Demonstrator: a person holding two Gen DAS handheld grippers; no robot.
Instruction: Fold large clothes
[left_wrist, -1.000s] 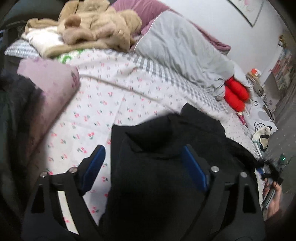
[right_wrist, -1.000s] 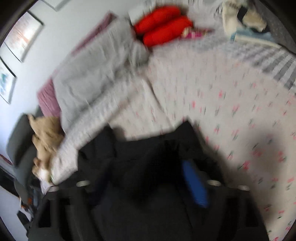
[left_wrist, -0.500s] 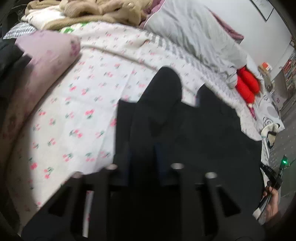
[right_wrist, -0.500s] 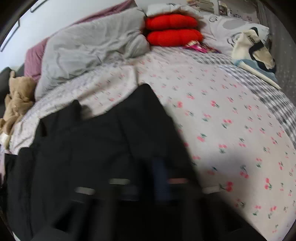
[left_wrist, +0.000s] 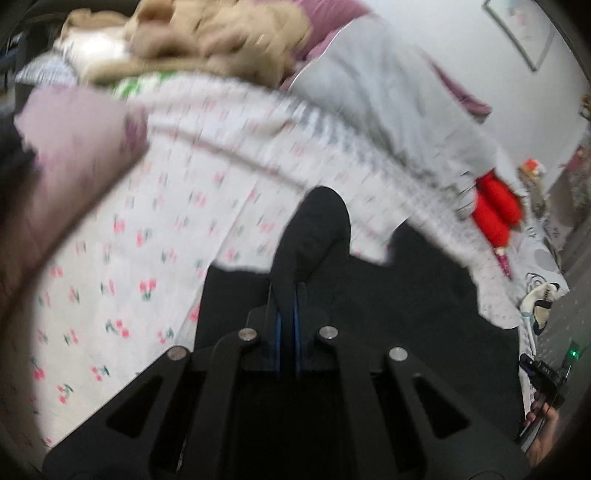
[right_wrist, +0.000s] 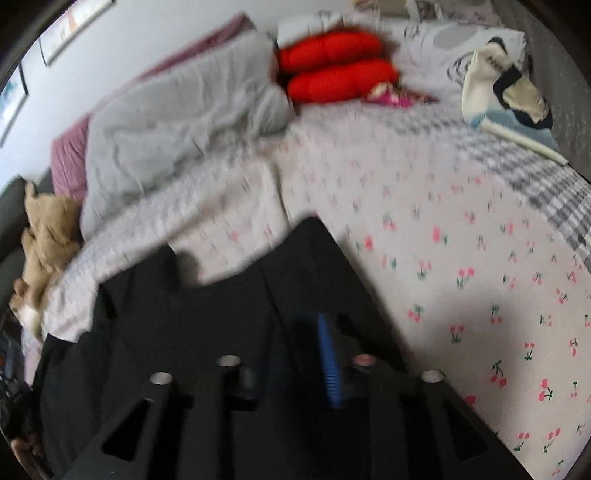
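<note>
A large black garment (left_wrist: 406, 295) lies spread on the cherry-print bedsheet (left_wrist: 110, 258), at the near edge of the bed. My left gripper (left_wrist: 288, 332) is shut on a raised fold of it, and the pinched cloth stands up in a hump just ahead of the blue pads. In the right wrist view the same black garment (right_wrist: 184, 332) fills the lower left. My right gripper (right_wrist: 299, 362) is over its right-hand edge with the jaws opening. Black cloth lies between them, and one blue pad (right_wrist: 328, 362) shows bare. Both views are blurred.
A grey duvet (right_wrist: 177, 140) and two red cushions (right_wrist: 332, 74) lie at the head of the bed. Beige fleece clothes (left_wrist: 207, 33) and a pink pillow (left_wrist: 70, 147) sit at the far left. A printed pillow with clothes on it (right_wrist: 498, 74) lies on the right.
The left jaws went from wide open to shut on a fold of the black garment. The right jaws closed on the garment's edge, then parted again. Both grippers moved lower.
</note>
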